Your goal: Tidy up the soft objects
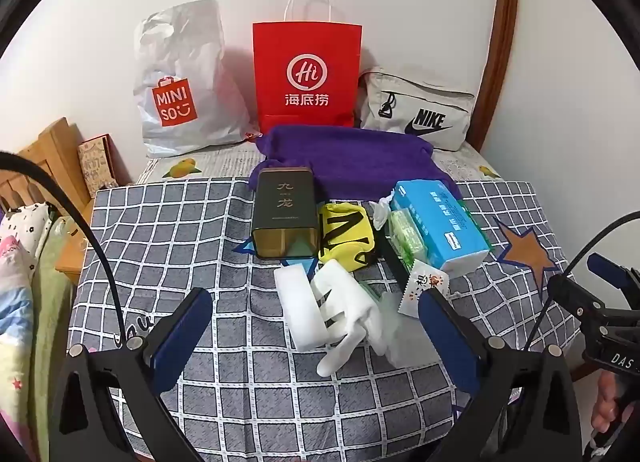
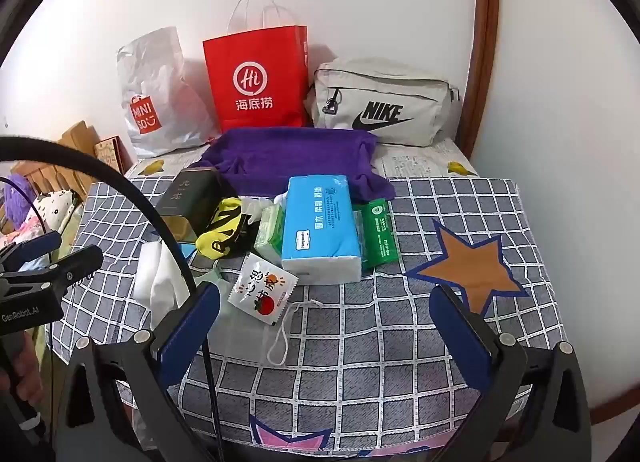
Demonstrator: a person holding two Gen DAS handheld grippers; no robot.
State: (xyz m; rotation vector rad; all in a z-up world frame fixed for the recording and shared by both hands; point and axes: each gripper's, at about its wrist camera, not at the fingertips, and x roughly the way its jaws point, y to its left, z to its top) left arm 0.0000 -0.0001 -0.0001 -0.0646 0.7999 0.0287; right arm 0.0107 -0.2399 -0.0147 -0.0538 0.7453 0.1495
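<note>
A pile of items lies on the checked tablecloth [image 1: 168,221]: a purple towel [image 1: 344,157] [image 2: 288,157], a dark tin box [image 1: 285,217] [image 2: 188,197], a yellow-black pouch [image 1: 348,234] [image 2: 224,229], a blue tissue pack [image 1: 440,221] [image 2: 320,221], white foam pieces [image 1: 332,310] [image 2: 160,278], a small sachet [image 1: 426,288] [image 2: 264,288] and green packs [image 2: 376,229]. My left gripper [image 1: 316,298] is open, just short of the white foam. My right gripper [image 2: 326,298] is open over bare cloth near the sachet and a clear drawstring pouch [image 2: 256,334].
Against the wall stand a white Miniso bag [image 1: 180,81] [image 2: 156,97], a red paper bag [image 1: 307,73] [image 2: 256,81] and a grey Nike bag [image 1: 420,109] [image 2: 380,101]. A bed with printed bedding [image 1: 20,262] is on the left. A wooden door frame [image 1: 500,41] is on the right.
</note>
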